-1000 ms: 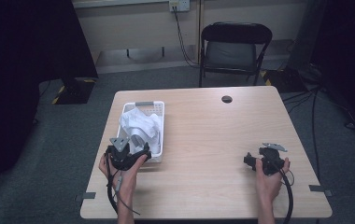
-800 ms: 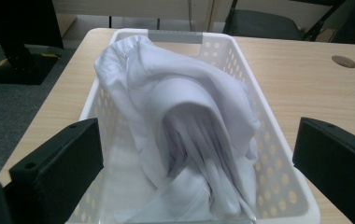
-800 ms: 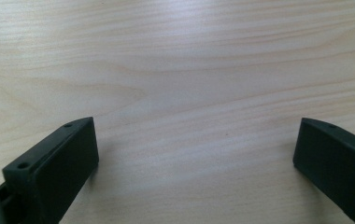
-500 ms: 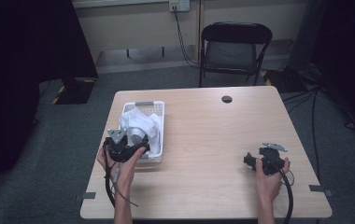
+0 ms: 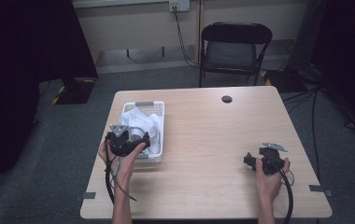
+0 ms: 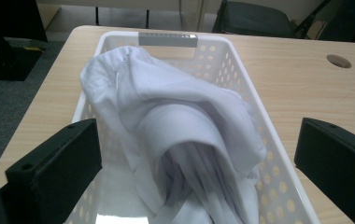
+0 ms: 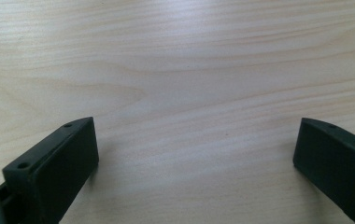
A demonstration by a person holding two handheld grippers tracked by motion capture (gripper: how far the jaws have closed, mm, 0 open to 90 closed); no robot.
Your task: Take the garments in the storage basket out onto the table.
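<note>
Hovering wide-jawed over the crumpled white cloth (image 6: 175, 140) in the white perforated plastic basket (image 6: 259, 121), left gripper (image 5: 128, 140) risks snagging the wall; right gripper (image 5: 265, 159) idles, jaws apart.

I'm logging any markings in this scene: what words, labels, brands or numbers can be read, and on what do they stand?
None can be read.
The white basket, its grey handle and the white cloth in it show no print.
The table, the left gripper and the right gripper carry no legible marking.
The wall outlet is too small to read.
</note>
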